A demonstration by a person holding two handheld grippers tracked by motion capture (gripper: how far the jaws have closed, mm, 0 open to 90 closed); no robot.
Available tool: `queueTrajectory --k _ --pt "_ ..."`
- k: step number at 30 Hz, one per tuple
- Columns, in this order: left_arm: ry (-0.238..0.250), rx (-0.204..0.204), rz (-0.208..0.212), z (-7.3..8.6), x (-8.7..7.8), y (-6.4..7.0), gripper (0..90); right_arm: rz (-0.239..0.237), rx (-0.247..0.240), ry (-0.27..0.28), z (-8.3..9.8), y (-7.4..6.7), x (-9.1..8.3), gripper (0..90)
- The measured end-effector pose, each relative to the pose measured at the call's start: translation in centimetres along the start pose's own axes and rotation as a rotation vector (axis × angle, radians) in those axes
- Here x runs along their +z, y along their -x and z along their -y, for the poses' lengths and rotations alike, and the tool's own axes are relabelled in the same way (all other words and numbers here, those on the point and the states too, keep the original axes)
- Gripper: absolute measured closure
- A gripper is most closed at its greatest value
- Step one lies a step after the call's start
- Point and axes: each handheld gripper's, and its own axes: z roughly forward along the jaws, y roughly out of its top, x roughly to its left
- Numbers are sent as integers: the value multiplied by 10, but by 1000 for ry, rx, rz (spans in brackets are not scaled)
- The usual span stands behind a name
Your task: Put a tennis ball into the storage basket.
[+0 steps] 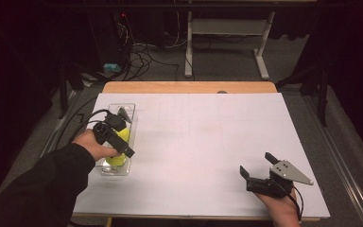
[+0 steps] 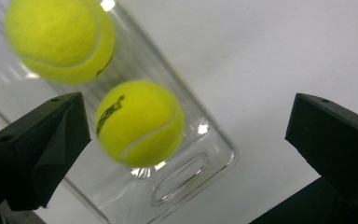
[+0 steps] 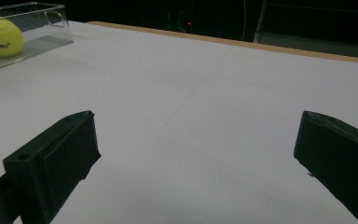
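Tennis balls lie in the clear tray at the table's left, with the left gripper spread wide above them.

Two tennis balls, a near ball [image 2: 140, 123] and a far ball [image 2: 59, 39], are seen through the left gripper [image 2: 186, 140] view lying inside the clear tray [image 2: 186, 168]; nothing is pinched between the jaws. The placing step is judged done, so a lift clear of the tray rim is called for next. From the high view, the left gripper [image 1: 118, 137] partly hides the balls, while the right gripper [image 1: 257, 168] is seen spread and empty at the near right of the table [image 1: 208, 137].
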Motion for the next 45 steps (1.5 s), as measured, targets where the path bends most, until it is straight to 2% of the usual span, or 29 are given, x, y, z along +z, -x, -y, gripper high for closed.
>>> queueTrajectory --k 12,26,34,39,43,45 --pt "1 78 45 -27 10 40 4 -1 2 0 0 -1 0 0" --pt "7 118 57 -43 13 61 4 -4 4 4 0 0 0 0" --pt "11 130 72 -49 39 73 5 -3 8 6 0 0 -1 0" --pt "-14 136 74 -52 60 78 5 -3 7 5 0 0 0 0" --pt "-7 127 74 -52 75 82 5 -2 12 8 0 1 -1 0" --pt "13 120 74 -51 83 85 5 -3 13 9 0 1 -1 0"
